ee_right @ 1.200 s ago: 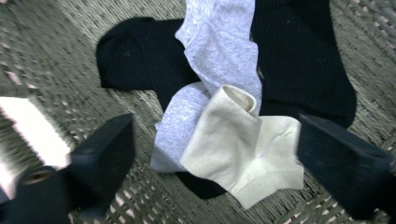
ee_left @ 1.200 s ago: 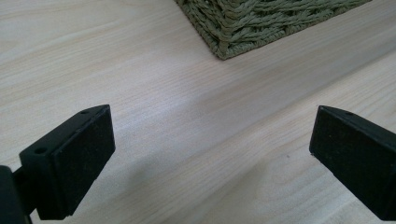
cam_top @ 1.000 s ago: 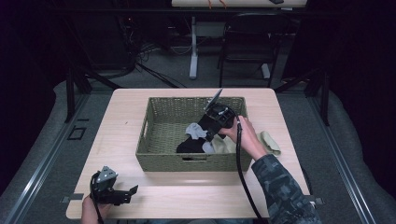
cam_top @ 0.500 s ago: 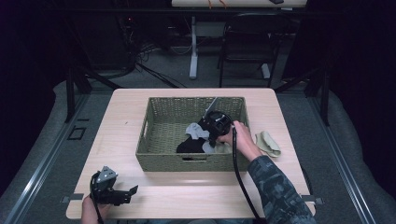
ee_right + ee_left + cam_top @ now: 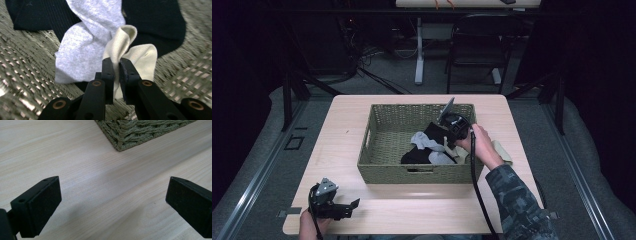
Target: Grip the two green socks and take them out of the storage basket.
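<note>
Pinching cream sock (image 5: pixel 120 47) | right fingers (image 5: pixel 116 65) just closed | left fingers (image 5: pixel 40 202) wide, empty

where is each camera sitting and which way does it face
High view: fixed above the person's side, facing forward and down on the table and basket; both forearms, the left gripper and the right gripper show.
Left gripper view: rides the left gripper, looking low across the table toward a basket corner; its open jaws show.
Right gripper view: rides the right gripper, looking down into the basket; its jaws have just closed on a cream sock beside a grey sock.
Shared: all three show the basket.
</note>
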`<state>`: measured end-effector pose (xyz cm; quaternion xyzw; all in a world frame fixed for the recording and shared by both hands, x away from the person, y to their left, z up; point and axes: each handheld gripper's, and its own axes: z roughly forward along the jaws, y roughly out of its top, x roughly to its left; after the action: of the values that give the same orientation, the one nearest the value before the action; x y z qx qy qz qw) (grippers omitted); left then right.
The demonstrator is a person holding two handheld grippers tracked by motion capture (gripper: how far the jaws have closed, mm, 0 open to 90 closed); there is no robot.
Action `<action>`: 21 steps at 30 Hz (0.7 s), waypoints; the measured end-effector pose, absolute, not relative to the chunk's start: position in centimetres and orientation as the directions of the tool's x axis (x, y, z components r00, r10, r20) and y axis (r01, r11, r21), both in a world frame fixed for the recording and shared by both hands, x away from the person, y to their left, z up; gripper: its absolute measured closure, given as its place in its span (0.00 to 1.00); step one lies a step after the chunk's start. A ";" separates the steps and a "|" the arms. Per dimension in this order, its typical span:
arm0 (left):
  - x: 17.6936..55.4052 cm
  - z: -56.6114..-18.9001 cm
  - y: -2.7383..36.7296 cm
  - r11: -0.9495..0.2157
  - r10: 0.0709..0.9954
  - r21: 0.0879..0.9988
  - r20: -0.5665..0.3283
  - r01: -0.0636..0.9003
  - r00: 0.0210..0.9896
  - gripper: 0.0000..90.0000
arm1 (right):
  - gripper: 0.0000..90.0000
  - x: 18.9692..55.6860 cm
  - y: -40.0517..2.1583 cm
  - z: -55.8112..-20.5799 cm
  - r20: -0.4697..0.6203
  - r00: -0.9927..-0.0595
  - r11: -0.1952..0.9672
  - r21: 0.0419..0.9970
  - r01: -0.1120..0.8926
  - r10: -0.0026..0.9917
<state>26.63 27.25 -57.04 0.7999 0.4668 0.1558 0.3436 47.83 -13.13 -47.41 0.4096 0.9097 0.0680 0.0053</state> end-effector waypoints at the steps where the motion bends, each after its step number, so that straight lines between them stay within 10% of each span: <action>1: 26.6 -57.1 27.2 -0.326 0.855 0.695 -0.073 0.641 0.514 0.00 | 0.93 47.8 -13.3 -47.1 0.053 -0.660 0.648 0.142 0.748 0.749; 21: 26.6 -57.1 27.2 -0.322 0.856 0.698 -0.072 0.639 0.511 0.00 | 0.93 47.2 -15.3 -39.5 0.034 -0.658 0.633 0.242 0.735 0.752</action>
<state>26.55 27.24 -57.06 0.7978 0.4687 0.1574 0.3451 47.23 -15.29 -39.49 0.4119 0.9029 0.1181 0.0350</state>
